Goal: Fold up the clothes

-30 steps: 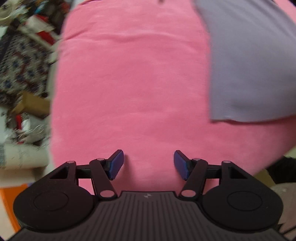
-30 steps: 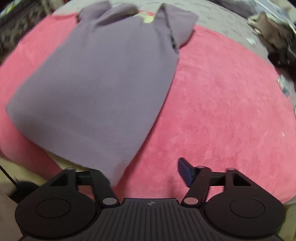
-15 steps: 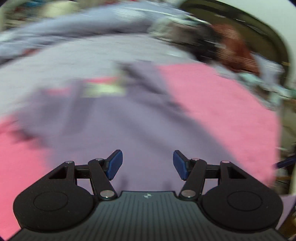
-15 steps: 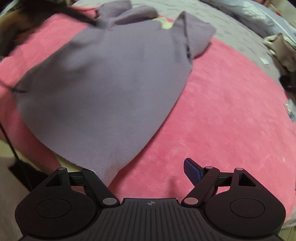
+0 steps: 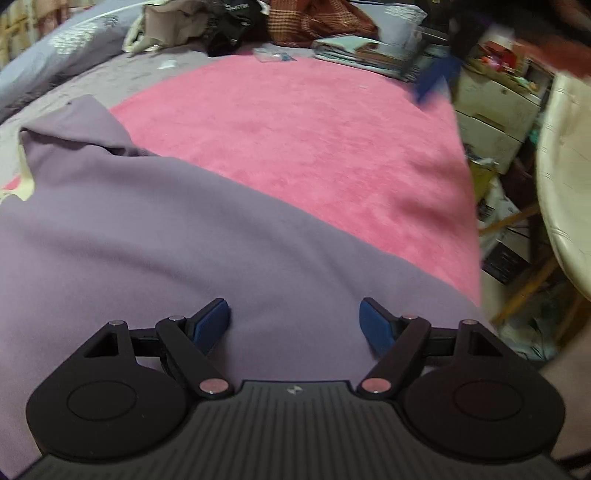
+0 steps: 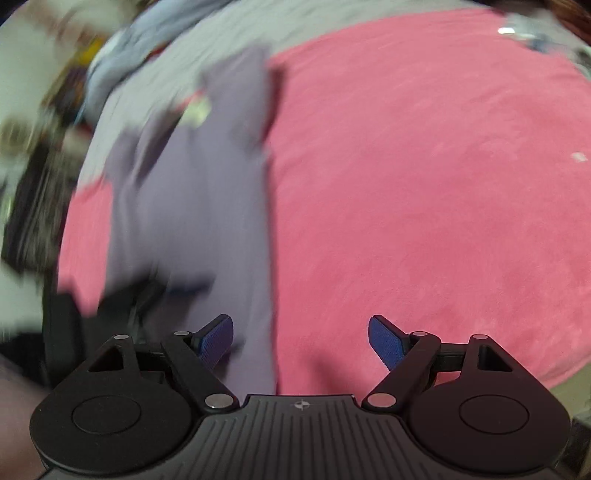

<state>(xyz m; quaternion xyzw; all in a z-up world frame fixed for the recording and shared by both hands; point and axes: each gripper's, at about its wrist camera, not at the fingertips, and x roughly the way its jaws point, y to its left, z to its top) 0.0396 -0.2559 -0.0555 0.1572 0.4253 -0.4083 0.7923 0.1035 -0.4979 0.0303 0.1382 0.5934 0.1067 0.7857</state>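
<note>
A lilac garment [image 5: 155, 236] lies spread on a pink blanket [image 5: 314, 140], a sleeve bunched at its far left end. My left gripper [image 5: 295, 325] hovers open over the garment's near hem, nothing between its blue pads. In the right wrist view the same garment [image 6: 199, 206] runs lengthwise at left, blurred by motion. My right gripper [image 6: 301, 341] is open over the garment's right edge, where cloth meets the pink blanket [image 6: 424, 184]. A dark blurred shape, likely my left gripper [image 6: 155, 288], sits low on the garment there.
Piled clothes and folded fabrics [image 5: 321, 26] line the far edge of the bed. A grey bedsheet [image 5: 92, 77] lies beyond the blanket. White drawers [image 5: 491, 114] and a cream rounded chair back [image 5: 565, 177] stand to the right, past the bed's edge.
My left gripper has swung from over bare pink blanket to over the garment's hem. The right gripper has turned, so the garment now lies to its left. Both stayed open.
</note>
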